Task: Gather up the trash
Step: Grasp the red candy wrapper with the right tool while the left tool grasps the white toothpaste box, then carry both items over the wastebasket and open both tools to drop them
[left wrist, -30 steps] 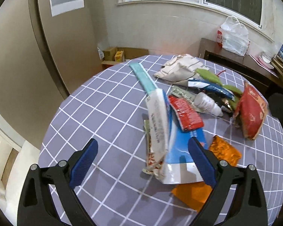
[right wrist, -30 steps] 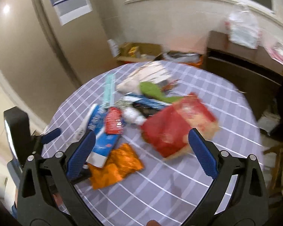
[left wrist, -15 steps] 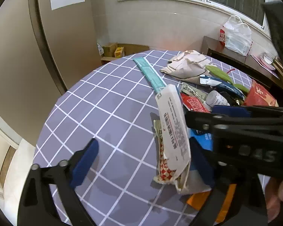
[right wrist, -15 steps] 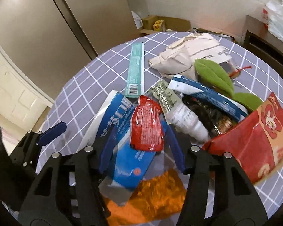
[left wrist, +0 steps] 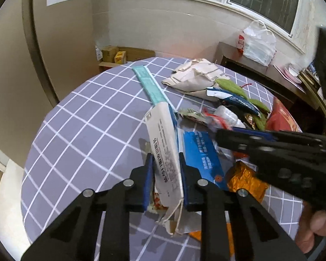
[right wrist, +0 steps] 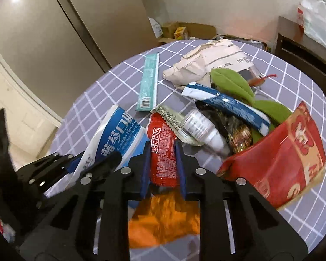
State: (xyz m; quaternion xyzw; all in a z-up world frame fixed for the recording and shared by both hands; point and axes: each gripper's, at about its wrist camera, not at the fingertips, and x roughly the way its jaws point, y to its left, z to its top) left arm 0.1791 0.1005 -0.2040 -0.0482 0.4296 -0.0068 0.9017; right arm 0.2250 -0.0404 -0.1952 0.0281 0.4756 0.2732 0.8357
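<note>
Blue-and-white pouch standing on edge at the near side of the round table, pinched between the blue pads of the left gripper; jaws closing, both pads against its faces. Torn lower end with a loose string hanging below the fingers. Same pouch seen from the right wrist as a white pack with a blue panel, just left of the right gripper.

Small red wrapper caught between the pads of the right gripper; jaws closing, pads touching its two long edges, top of the wrapper sticking up beyond the fingertips. Crumpled orange wrapper lying under and just in front of that gripper.

Rest of the trash heaped toward the table's right half: white bottle on its side beside the red wrapper, long blue packet over green leaves, large red bag at the right edge, crumpled beige paper bag at the far side. Teal strip package flat and apart on the left. Grey tablecloth with white grid underneath.

Right gripper's black body crossing the left wrist view from the right, part of a hand below it. White plastic bag on a dark cabinet by the window; cardboard boxes on the floor past the table.
</note>
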